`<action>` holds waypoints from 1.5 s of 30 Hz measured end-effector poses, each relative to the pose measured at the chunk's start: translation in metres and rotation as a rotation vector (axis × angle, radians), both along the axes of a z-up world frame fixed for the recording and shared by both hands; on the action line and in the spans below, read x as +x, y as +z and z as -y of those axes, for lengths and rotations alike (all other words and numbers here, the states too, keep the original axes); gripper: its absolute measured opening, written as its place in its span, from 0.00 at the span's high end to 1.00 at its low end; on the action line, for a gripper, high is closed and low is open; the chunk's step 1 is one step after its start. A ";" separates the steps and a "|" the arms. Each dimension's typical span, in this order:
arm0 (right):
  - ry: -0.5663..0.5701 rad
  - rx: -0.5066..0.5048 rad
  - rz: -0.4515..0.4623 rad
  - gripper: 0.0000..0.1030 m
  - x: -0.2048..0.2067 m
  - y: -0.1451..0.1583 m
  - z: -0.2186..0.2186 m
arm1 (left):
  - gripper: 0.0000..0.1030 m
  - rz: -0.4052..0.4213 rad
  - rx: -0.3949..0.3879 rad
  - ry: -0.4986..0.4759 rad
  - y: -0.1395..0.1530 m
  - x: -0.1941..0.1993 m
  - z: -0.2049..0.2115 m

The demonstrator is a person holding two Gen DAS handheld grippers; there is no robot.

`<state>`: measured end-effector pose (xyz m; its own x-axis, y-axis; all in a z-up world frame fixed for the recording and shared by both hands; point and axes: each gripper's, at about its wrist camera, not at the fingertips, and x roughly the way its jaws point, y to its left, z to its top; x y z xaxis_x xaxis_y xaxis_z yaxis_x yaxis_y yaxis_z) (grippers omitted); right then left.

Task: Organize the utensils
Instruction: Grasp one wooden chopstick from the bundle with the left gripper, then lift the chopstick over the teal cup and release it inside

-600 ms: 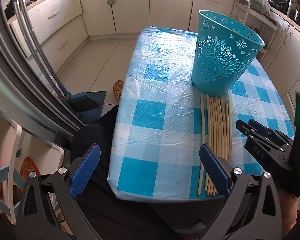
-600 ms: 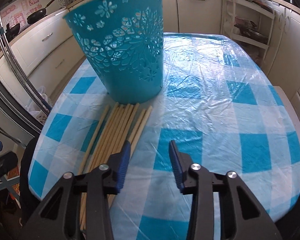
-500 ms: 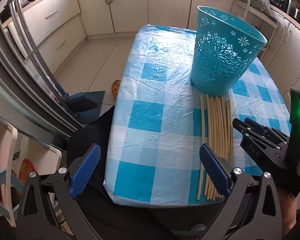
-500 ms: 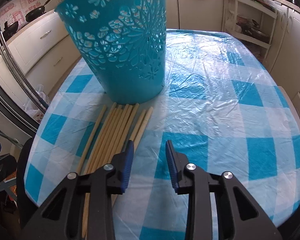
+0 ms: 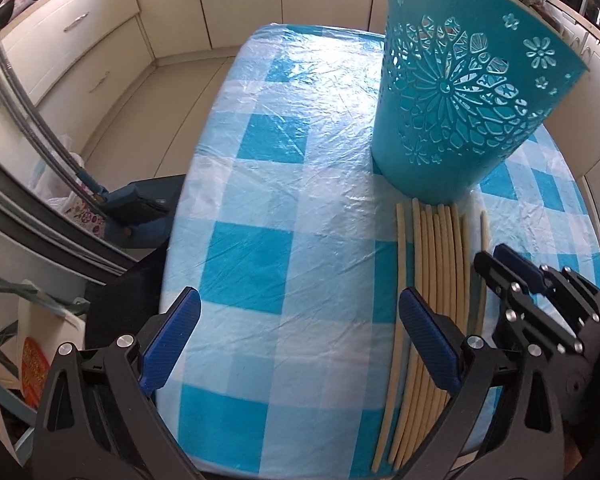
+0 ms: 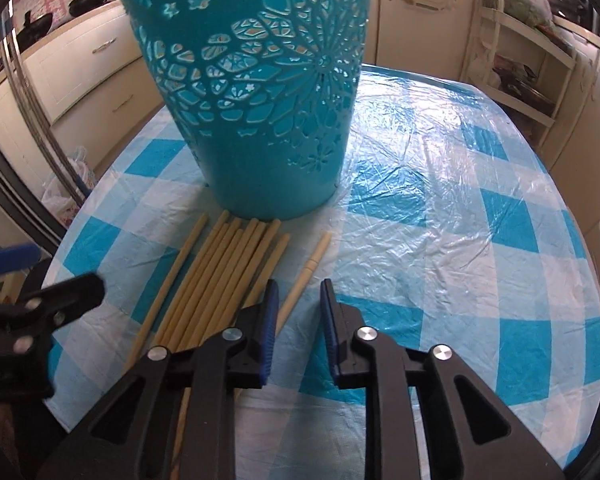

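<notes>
While the left tool (image 5: 300, 344) hovers with its jaws wide apart and empty, the chopsticks (image 5: 432, 280) lie on the tabletop (image 5: 284, 184) under its right finger. Beyond them stands the basket (image 5: 456, 92). Rightmost, the right tool (image 6: 298, 320) is narrowed around one separate chopstick (image 6: 306, 276), not gripping.

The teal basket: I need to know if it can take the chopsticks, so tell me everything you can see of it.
The teal basket is a tall tapered bin, plastic by its look, wider at the rim than at its solid base. Its wall is pierced with cut-out flowers around one large medallion. It stands upright on the checked tablecloth. The chopsticks lie in a row with their far ends at its foot; whether they touch it I cannot tell. No claw touches it. Its inside is not visible.
</notes>
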<state>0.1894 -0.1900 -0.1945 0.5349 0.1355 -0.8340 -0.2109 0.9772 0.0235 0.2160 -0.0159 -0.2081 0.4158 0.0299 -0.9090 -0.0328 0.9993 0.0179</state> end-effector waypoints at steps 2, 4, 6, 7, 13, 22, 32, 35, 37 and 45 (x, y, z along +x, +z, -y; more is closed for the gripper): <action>0.031 -0.018 -0.008 0.84 0.002 0.001 0.001 | 0.07 0.000 0.001 -0.009 -0.004 0.007 0.005; 0.062 -0.025 -0.019 0.85 0.004 0.002 0.005 | 0.07 0.000 0.010 -0.016 -0.010 0.016 0.011; 0.082 -0.025 -0.031 0.85 0.008 0.003 0.006 | 0.07 -0.002 0.017 -0.019 -0.015 0.024 0.017; 0.083 -0.018 -0.038 0.85 0.010 0.003 0.008 | 0.07 0.002 0.025 -0.017 -0.018 0.027 0.018; 0.058 0.045 -0.056 0.85 0.021 0.002 0.019 | 0.13 0.011 0.056 -0.019 -0.027 0.041 0.027; 0.060 0.078 -0.095 0.85 0.023 0.004 0.031 | 0.54 0.020 0.007 -0.087 -0.020 0.048 0.037; 0.107 0.044 -0.130 0.90 0.020 0.008 0.026 | 0.95 0.003 -0.148 -0.105 -0.005 0.052 0.014; 0.079 0.043 -0.124 0.90 0.019 0.008 0.029 | 0.95 0.029 -0.189 -0.097 0.005 0.046 0.003; 0.069 0.037 -0.111 0.90 0.019 0.006 0.026 | 0.95 0.045 -0.203 -0.096 0.012 0.043 -0.003; 0.056 0.043 -0.067 0.90 0.012 0.002 0.024 | 0.95 0.198 -0.285 -0.110 0.072 0.013 -0.027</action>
<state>0.2016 -0.2137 -0.1928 0.4686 0.2004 -0.8604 -0.2622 0.9616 0.0811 0.2289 0.0110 -0.1363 0.5715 -0.2680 -0.7756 0.1006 0.9609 -0.2579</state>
